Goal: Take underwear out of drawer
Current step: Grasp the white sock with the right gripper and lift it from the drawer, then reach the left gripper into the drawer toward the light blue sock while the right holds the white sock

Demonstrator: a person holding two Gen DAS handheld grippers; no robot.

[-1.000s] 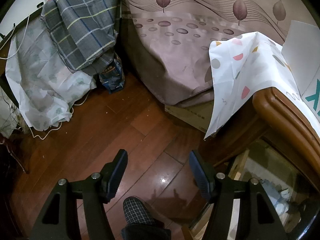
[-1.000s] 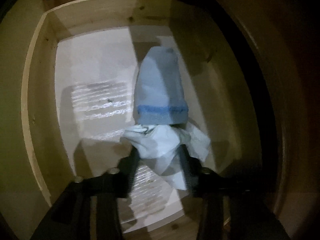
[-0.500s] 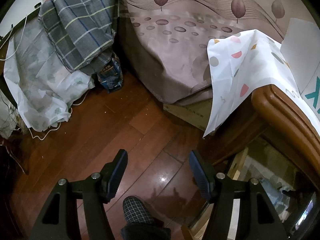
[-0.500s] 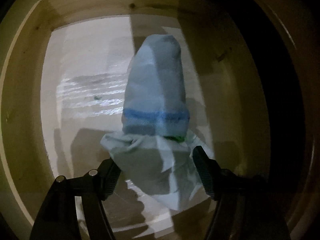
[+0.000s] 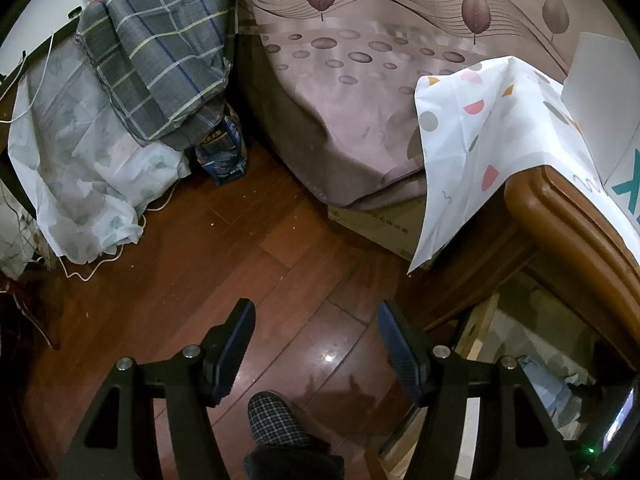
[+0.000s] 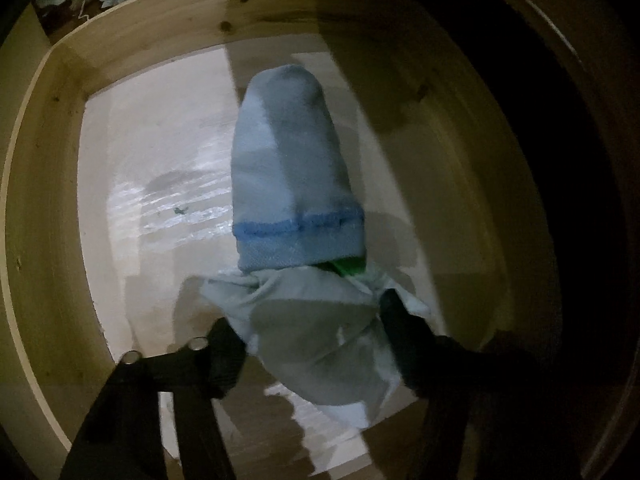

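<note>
In the right wrist view, pale blue underwear [image 6: 296, 184] with a darker blue band lies inside the open wooden drawer [image 6: 60, 128]. Its crumpled near end sits between the fingers of my right gripper [image 6: 312, 332], which stand on either side of the cloth with a wide gap; the fabric hides the fingertips. My left gripper [image 5: 316, 344] is open and empty above the wooden floor, to the left of the drawer. A corner of the drawer with the blue cloth [image 5: 548, 392] shows at the lower right of the left wrist view.
A bed with a mauve leaf-pattern cover [image 5: 360, 80] lies ahead of the left gripper. A patterned white cloth [image 5: 480, 136] drapes the wooden cabinet top [image 5: 568, 232]. A plaid bundle [image 5: 160, 48] and white sheet [image 5: 80, 160] sit at the left. A slippered foot [image 5: 276, 420] is below.
The right gripper opened from a tighter hold on the cloth's near end and pushed deeper into the drawer, then drew back a little. The left gripper barely moved.
</note>
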